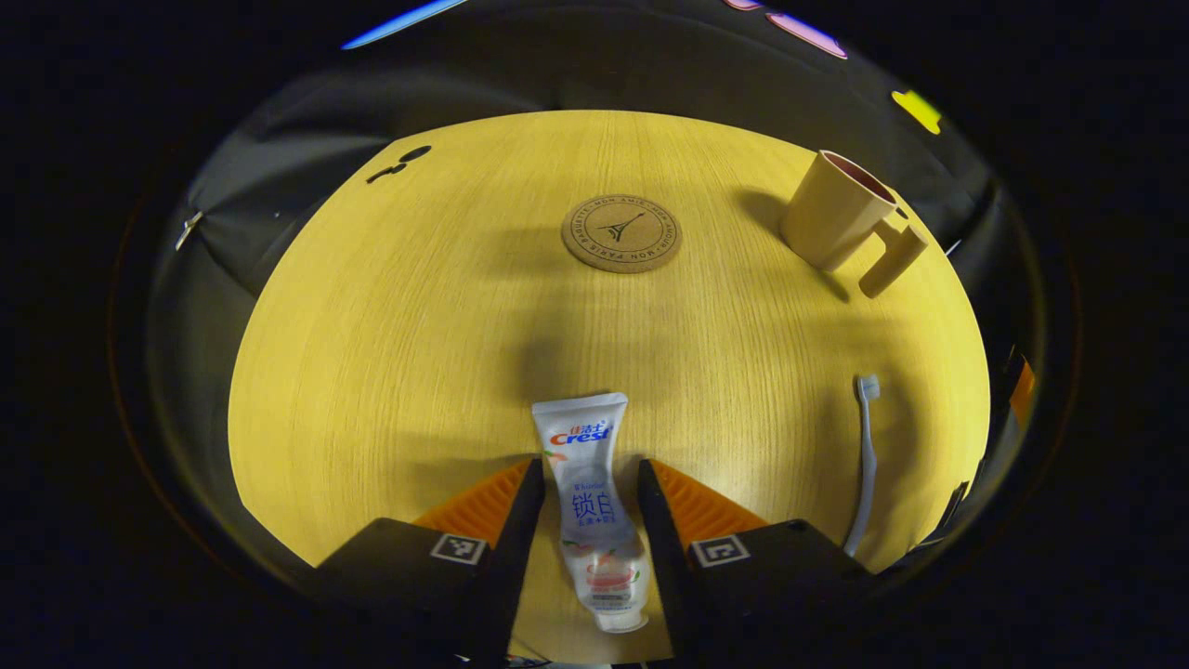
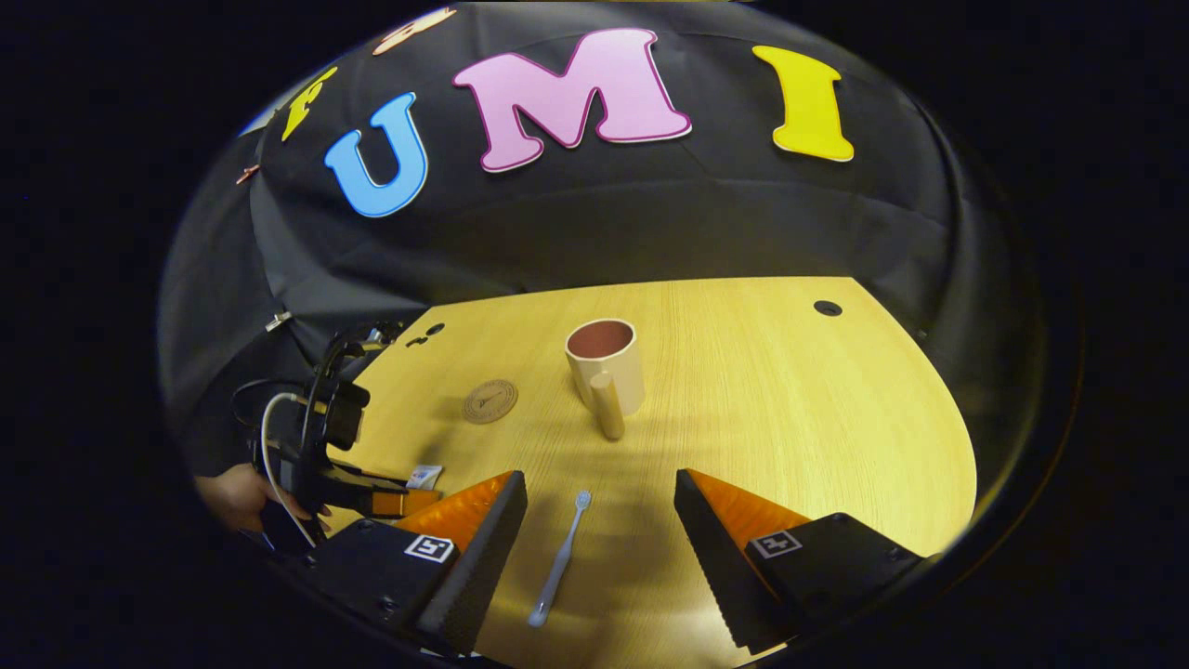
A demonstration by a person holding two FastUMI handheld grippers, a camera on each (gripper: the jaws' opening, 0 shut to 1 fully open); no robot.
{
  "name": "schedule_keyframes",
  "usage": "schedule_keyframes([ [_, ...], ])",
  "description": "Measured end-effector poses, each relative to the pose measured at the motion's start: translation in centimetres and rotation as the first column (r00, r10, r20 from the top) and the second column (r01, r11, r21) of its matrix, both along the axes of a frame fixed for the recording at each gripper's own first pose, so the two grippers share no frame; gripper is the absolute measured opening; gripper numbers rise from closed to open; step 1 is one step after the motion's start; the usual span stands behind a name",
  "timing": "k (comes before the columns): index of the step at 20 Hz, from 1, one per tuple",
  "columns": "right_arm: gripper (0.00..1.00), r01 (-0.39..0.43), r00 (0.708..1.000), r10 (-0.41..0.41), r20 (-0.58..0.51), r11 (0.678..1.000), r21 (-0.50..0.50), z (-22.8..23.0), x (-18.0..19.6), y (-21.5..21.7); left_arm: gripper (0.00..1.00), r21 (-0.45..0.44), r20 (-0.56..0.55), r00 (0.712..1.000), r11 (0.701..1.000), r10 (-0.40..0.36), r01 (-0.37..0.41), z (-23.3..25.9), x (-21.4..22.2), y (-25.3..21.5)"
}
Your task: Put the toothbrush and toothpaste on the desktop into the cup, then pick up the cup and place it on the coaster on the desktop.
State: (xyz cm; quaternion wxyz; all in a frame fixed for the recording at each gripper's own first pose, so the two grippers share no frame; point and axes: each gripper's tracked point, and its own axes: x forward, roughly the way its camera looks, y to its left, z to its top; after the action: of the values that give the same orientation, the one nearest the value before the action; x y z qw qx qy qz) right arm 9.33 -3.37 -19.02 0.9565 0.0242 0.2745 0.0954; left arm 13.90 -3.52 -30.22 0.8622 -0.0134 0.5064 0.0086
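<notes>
Nothing is in the cup [image 2: 605, 364] yet — toothpaste [image 1: 589, 506] and toothbrush [image 2: 558, 559] lie near the desk's front edge, each between spread, released jaws; the coaster [image 1: 620, 233] sits bare mid-desk.

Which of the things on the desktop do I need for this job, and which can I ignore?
Needed:
- toothpaste, lying between the left gripper's open jaws
- toothbrush, lying between the right gripper's open jaws
- cup, upright, nothing in it
- coaster, bare

Ignore:
- round holes in the desktop
- black cloth wall
</notes>
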Motion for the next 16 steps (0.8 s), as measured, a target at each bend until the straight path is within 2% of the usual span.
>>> schedule_keyframes([
  [1,0.98,0.000,1.000,0.000,-0.019,1.000,-0.006,-0.4,-0.1,0.2,0.48,-0.003,-0.006,1.000,1.000,0.008,-0.008,0.0,0.1,0.1],
  [2,0.98,0.000,0.999,-0.001,-0.038,1.000,-0.008,-1.0,-0.3,0.5,0.46,-0.007,-0.003,1.000,1.000,0.013,-0.013,0.2,0.2,0.0],
  [3,0.98,0.000,0.998,0.000,-0.062,1.000,-0.006,-1.6,-0.5,0.9,0.38,-0.004,-0.003,1.000,1.000,0.007,-0.007,0.0,0.3,-0.1],
  [9,0.98,0.007,0.981,-0.017,-0.192,0.999,-0.053,-5.6,-1.6,2.4,0.27,-0.027,0.038,0.999,0.999,-0.020,0.021,0.2,0.5,-0.2],
  [16,0.96,0.048,0.932,-0.090,-0.351,0.991,-0.127,-11.0,-1.8,3.4,0.26,-0.087,0.080,0.997,0.996,-0.018,0.025,0.4,0.4,-0.1],
])
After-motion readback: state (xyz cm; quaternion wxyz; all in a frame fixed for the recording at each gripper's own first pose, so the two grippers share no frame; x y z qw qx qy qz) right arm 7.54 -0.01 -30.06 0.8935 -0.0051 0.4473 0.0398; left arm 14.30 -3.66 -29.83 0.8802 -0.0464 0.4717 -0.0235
